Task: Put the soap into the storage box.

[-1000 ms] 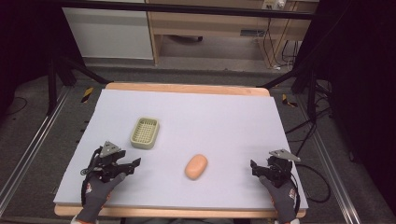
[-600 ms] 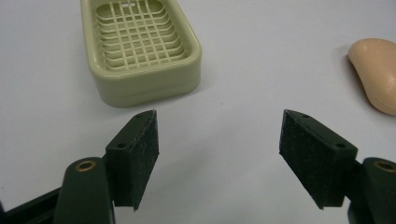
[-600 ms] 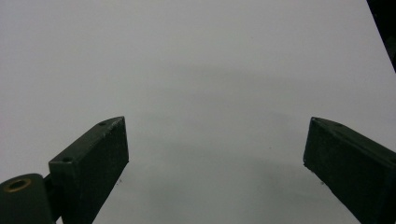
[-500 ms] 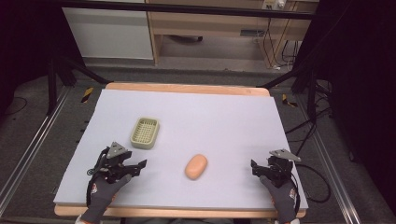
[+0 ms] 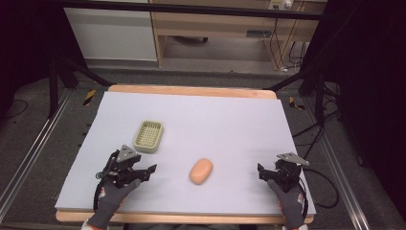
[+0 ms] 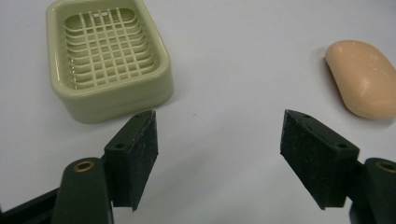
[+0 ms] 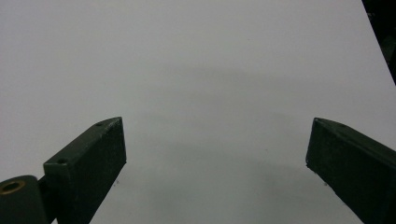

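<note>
Left tool (image 5: 149,171), held in a grey-gloved hand (image 5: 111,201) at the near left of the desk (image 5: 239,120), jaws spread wide apart, gripping nothing, angled toward the right and slightly far. Grey three-cornered plate on top. In the left gripper view, same tool (image 6: 219,154) with black padded jaws open over bare pale surface. Just beyond its left jaw, a pale green soap dish (image 6: 109,58) with a gridded floor, sitting flat and holding nothing. Beyond and outside its right jaw, a peach-coloured bar of soap (image 6: 364,77), lying flat on the surface, touching neither jaw.

Right tool (image 5: 262,171), held in another grey-gloved hand (image 5: 289,206) at the near right of the desk, jaws likewise parted and gripping nothing, black cable trailing off to the right. In the right gripper view, same tool (image 7: 217,158) with both jaws well apart over plain pale surface, desk edge and dark floor at the far right corner.

Seen from the high view: soap (image 5: 201,171) near the middle of the desk, between the two tools, closer to the left one, apart from both. Soap dish (image 5: 148,136) farther back and left of the soap, near it but not touching. Desk covered by a pale lavender sheet, wooden rim showing at the far and near edges.
</note>
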A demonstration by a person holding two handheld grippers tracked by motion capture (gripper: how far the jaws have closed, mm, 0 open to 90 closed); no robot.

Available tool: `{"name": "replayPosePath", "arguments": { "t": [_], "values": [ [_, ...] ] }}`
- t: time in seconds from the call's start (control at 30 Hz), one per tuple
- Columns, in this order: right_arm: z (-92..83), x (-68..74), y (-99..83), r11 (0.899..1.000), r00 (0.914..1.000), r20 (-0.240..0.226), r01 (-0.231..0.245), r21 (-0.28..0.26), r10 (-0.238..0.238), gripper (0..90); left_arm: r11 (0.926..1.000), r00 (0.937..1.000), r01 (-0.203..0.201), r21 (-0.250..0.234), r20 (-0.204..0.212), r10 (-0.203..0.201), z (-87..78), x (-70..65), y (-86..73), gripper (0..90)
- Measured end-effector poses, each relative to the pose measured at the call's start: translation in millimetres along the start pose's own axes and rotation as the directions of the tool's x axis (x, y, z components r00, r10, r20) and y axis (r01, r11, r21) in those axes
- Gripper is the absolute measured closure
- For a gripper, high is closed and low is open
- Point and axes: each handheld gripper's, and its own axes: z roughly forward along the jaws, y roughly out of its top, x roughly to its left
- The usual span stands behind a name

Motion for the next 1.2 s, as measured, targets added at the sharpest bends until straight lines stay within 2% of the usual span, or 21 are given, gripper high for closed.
{"name": "replayPosePath", "arguments": {
  "t": [0.47, 0.6, 1.0, 1.2],
  "values": [
    [-0.2, 0.4, 1.7, 1.000, 0.9999, 0.011, 0.002, 0.001, -0.002, 4.7, 0.9998, 0.9993, -0.021, -0.006, 0.031, 0.021, 3.8, -15.1, 18.0, 26.6],
    [-0.6, 0.6, 1.5, 1.000, 0.9999, 0.015, -0.004, 0.002, 0.004, 4.7, 0.9995, 0.9985, -0.030, -0.007, 0.046, 0.030, 9.6, -22.2, 24.1, 26.6],
    [0.0, 1.6, 1.6, 1.000, 0.9998, 0.022, 0.002, 0.001, -0.002, 4.7, 0.9972, 0.9950, -0.074, 0.011, 0.068, 0.073, 18.1, -38.7, 31.8, 26.5],
    [0.7, 2.6, 1.8, 1.000, 0.9996, 0.025, 0.011, -0.003, -0.011, 4.7, 0.9965, 0.9938, -0.082, 0.016, 0.077, 0.080, 22.3, -46.4, 36.0, 26.3]
  ]
}}
